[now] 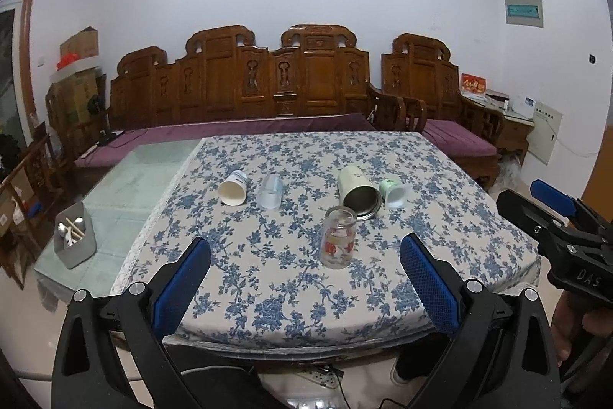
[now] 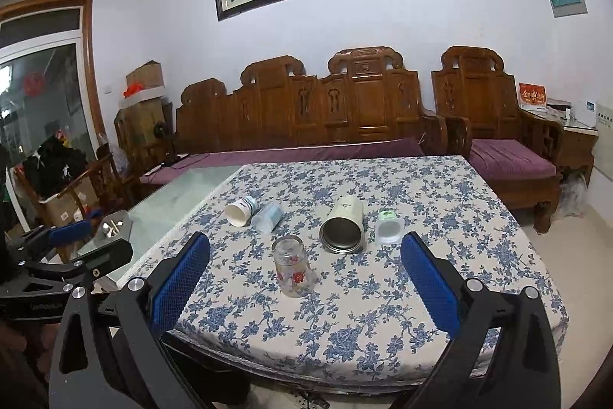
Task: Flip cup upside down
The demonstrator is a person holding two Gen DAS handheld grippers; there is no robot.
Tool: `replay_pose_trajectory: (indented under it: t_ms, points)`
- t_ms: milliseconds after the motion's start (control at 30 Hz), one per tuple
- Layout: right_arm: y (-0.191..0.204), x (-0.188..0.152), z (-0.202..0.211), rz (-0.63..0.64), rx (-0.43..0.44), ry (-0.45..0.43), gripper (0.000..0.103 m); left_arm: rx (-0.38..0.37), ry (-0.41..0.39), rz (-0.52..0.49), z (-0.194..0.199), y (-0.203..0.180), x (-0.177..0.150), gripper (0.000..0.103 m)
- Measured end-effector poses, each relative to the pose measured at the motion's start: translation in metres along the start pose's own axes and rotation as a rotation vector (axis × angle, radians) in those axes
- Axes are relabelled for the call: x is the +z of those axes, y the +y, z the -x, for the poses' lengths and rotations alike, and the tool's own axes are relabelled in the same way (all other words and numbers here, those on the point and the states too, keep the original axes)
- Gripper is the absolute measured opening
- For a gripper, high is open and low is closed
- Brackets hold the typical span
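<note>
A clear glass cup with red flowers (image 1: 338,238) (image 2: 292,266) stands on the blue floral tablecloth, nearest me; which end is up I cannot tell. Behind it lie on their sides a white paper cup (image 1: 233,188) (image 2: 240,210), a clear plastic cup (image 1: 270,191) (image 2: 268,216), a cream steel tumbler (image 1: 359,192) (image 2: 343,225) and a small green-and-white cup (image 1: 393,193) (image 2: 388,226). My left gripper (image 1: 305,271) is open and empty, back from the table's near edge. My right gripper (image 2: 305,269) is open and empty; it also shows at the right of the left wrist view (image 1: 563,217).
A grey holder with utensils (image 1: 74,234) (image 2: 113,227) stands on the bare glass part of the table (image 1: 126,179) at the left. A carved wooden sofa (image 1: 245,83) with purple cushions runs behind the table. The tablecloth (image 1: 291,301) ends at the near edge.
</note>
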State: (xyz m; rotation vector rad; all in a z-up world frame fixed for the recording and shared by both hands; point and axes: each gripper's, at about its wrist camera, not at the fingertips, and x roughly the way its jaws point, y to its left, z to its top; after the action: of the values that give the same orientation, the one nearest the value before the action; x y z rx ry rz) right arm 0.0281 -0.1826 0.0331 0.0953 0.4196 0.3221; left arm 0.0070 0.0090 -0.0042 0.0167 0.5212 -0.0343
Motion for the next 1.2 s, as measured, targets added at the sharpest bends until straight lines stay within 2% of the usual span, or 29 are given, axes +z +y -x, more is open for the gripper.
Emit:
replay_pose_trajectory:
  t_ms: [1200]
  points:
    - [0.0048,-0.0055,-0.0005,-0.003,-0.01,-0.001,0.1,0.016,-0.033,0.002,0.0052,0.0004,0.0001,0.095]
